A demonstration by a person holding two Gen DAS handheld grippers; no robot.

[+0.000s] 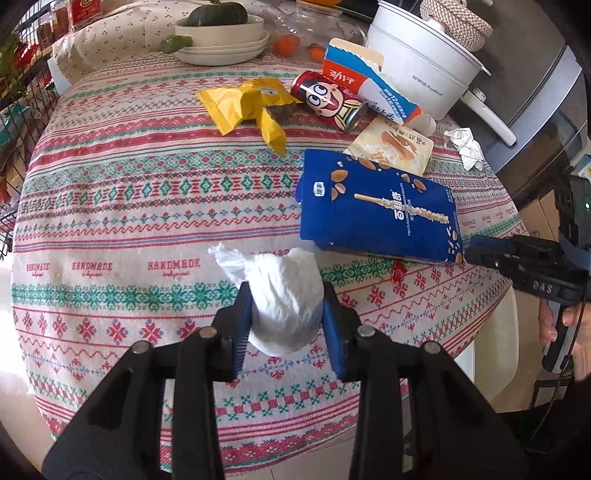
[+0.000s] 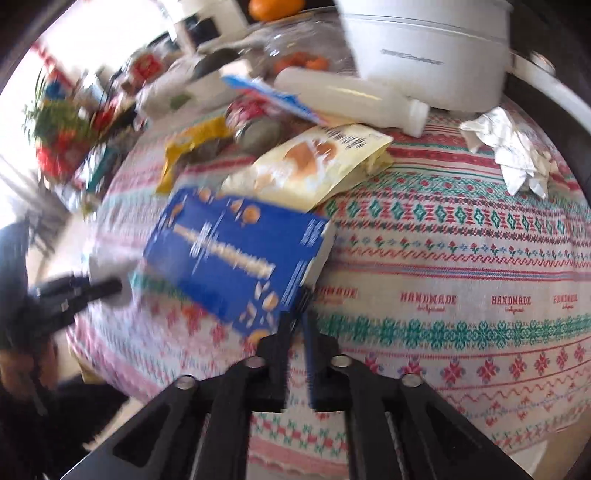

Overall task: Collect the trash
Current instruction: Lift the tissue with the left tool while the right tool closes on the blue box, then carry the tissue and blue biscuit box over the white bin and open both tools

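My left gripper (image 1: pixel 287 295) is shut on a white crumpled wad (image 1: pixel 280 273), held just above the patterned tablecloth (image 1: pixel 129 206). A blue snack box (image 1: pixel 376 210) lies to its right. My right gripper (image 1: pixel 471 247) comes in from the right edge and meets the box's near corner. In the blurred right wrist view the blue snack box (image 2: pixel 229 258) has that corner between the narrow jaws of the right gripper (image 2: pixel 297 321). Behind lie a yellow wrapper (image 1: pixel 243 105), a red can (image 1: pixel 325 99), a cream bread wrapper (image 1: pixel 395 146) and crumpled paper (image 1: pixel 465 146).
A white electric pot (image 1: pixel 417 62) stands at the back right, with a blue-and-white carton (image 1: pixel 369 85) leaning near it. A bowl with a dark squash (image 1: pixel 221 33) sits at the back. A small red wrapper (image 1: pixel 399 275) lies near the box. A wire rack (image 1: pixel 22 110) stands left of the table.
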